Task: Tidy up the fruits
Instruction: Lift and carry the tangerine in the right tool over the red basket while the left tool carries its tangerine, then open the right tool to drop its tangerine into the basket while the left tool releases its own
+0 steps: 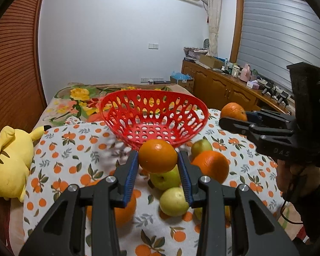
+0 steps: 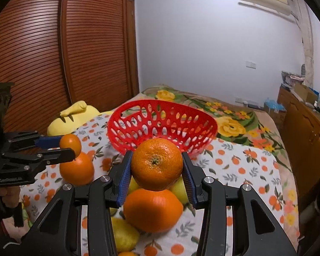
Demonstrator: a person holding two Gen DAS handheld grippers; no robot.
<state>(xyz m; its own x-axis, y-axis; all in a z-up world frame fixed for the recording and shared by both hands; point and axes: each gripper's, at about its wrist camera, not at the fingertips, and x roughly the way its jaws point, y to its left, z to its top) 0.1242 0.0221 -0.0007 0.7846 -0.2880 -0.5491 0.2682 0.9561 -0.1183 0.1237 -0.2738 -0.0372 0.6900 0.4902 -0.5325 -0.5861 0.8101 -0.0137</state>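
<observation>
An empty red perforated basket (image 1: 117,115) (image 2: 211,128) stands on the orange-print cloth. My left gripper (image 1: 157,159) is shut on an orange (image 1: 157,155) held above the fruit pile, just short of the basket. It shows in the right wrist view (image 2: 71,146) at the left. My right gripper (image 2: 156,166) is shut on another orange (image 2: 156,164), also in front of the basket. It shows in the left wrist view (image 1: 234,115) at the right. Loose oranges (image 1: 211,165) (image 2: 152,210) and green pears (image 1: 173,201) lie below.
A yellow plush toy (image 1: 8,166) (image 2: 74,117) lies left of the cloth. A floral bedspread (image 2: 230,115) lies behind the basket. A wooden wardrobe (image 2: 42,53) stands at the left and a cluttered wooden cabinet (image 1: 224,81) at the right.
</observation>
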